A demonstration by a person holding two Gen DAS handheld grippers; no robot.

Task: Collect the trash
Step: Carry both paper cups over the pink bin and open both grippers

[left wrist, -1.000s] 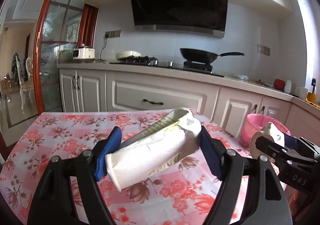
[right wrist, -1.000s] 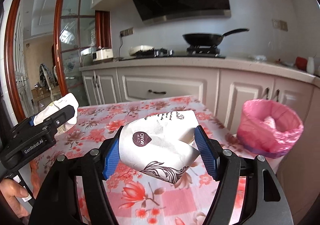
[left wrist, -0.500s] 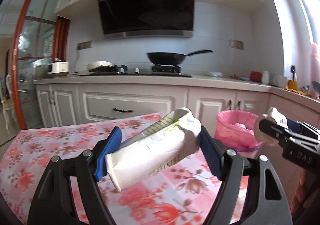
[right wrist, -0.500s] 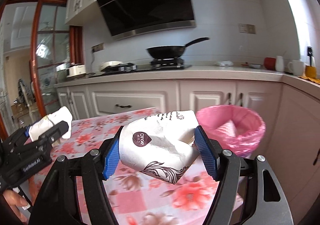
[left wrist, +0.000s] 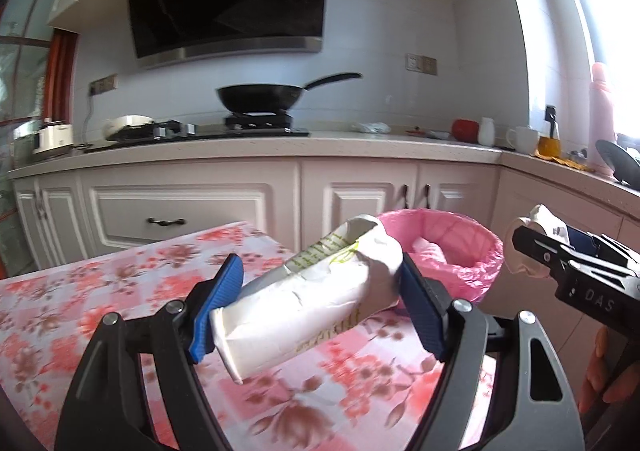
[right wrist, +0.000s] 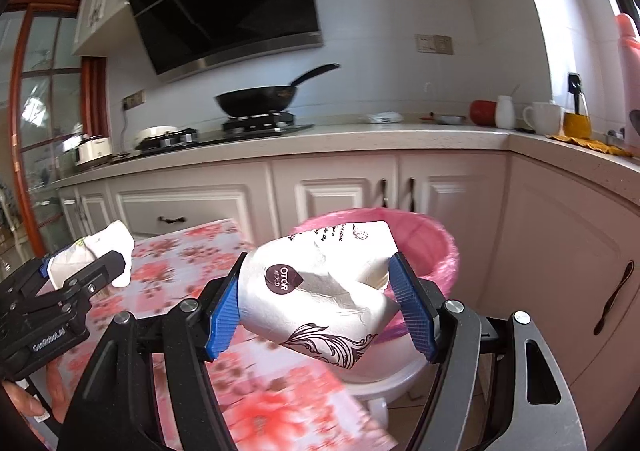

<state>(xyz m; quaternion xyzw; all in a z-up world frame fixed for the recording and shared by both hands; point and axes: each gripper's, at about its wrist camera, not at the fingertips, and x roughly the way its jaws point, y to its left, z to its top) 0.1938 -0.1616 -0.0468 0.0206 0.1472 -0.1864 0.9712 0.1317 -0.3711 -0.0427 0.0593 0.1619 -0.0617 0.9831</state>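
Crushed cup (right wrist: pixel 320 291) — between right claw (right wrist: pixel 318 307) pads

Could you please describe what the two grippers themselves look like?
Both look alike. The left gripper and right gripper each have black, angular frames with silver screws and slotted cut-outs, ending in ribbed blue pads on the jaws. White lettering marks their sides: "DAS" on the right one, "GenRobot.AI" on the left. No cables or sleeves show.

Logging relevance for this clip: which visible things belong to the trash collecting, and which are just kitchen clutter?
Job:
left gripper, shut on crumpled white carton
right gripper, shut on crushed paper cup
pink-lined trash bin

Bystanders:
black wok
rice cooker
white mug
floral tablecloth
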